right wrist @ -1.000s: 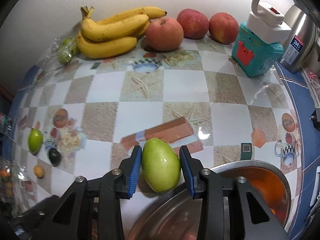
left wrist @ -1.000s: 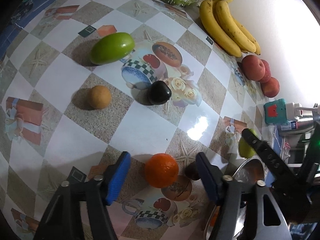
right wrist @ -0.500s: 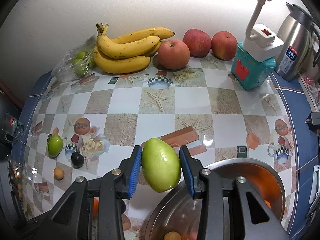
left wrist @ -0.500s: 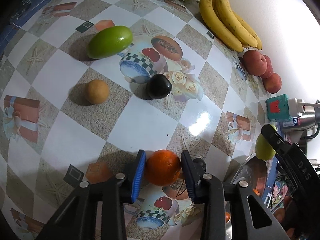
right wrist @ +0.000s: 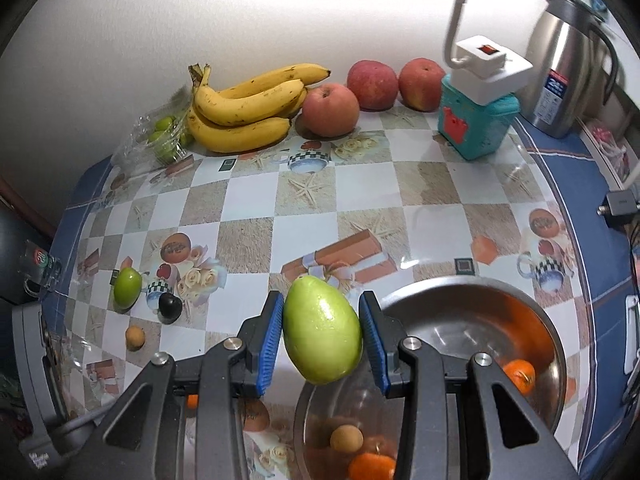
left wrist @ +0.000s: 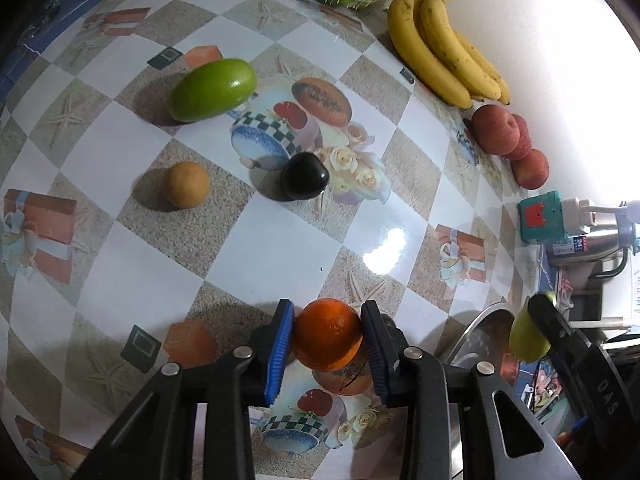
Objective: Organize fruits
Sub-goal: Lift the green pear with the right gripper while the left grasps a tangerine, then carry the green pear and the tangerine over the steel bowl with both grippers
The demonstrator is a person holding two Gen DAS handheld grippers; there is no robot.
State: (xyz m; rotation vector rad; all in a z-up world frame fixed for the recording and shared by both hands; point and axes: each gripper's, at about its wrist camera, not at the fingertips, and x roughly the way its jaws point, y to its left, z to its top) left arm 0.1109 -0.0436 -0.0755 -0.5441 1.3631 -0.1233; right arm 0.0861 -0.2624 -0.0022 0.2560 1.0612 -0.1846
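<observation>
Since a second ago the left gripper (left wrist: pixel 326 346) has drawn its blue-padded jaws in from well apart until both pads press the sides of the round orange tangerine (left wrist: pixel 327 334), which sits on the checked, picture-printed tablecloth (left wrist: pixel 160 264) just beside the rim of the round steel bowl (left wrist: pixel 480 322); the right gripper (right wrist: pixel 322 336) has meanwhile risen, carrying the pale green, egg-shaped mango (right wrist: pixel 322 330) from table level up over the near-left rim of the steel bowl (right wrist: pixel 552 332). That mango is pinched firmly between the right gripper's blue pads, narrow end up, clear of the cloth. Inside the bowl lie two small tangerines (right wrist: pixel 520 374) and a small tan round fruit (right wrist: pixel 346 438). Farther from the bowl, out on the cloth, rest a second, darker green oval mango (left wrist: pixel 212 90), a small tan ball-shaped fruit (left wrist: pixel 187 185) and a glossy black avocado-like fruit (left wrist: pixel 304 176), all apart from one another. Beyond the bowl, along the white wall, lie a bunch of yellow bananas (right wrist: pixel 248 114), three red apples (right wrist: pixel 330 110) just beside them, and a clear plastic bag of small green fruits (right wrist: pixel 160 140) on the bananas' far side. Next to the apples stand a teal plastic box (right wrist: pixel 476 128) bearing a white plug adapter (right wrist: pixel 494 68) and a steel kettle (right wrist: pixel 568 68).
</observation>
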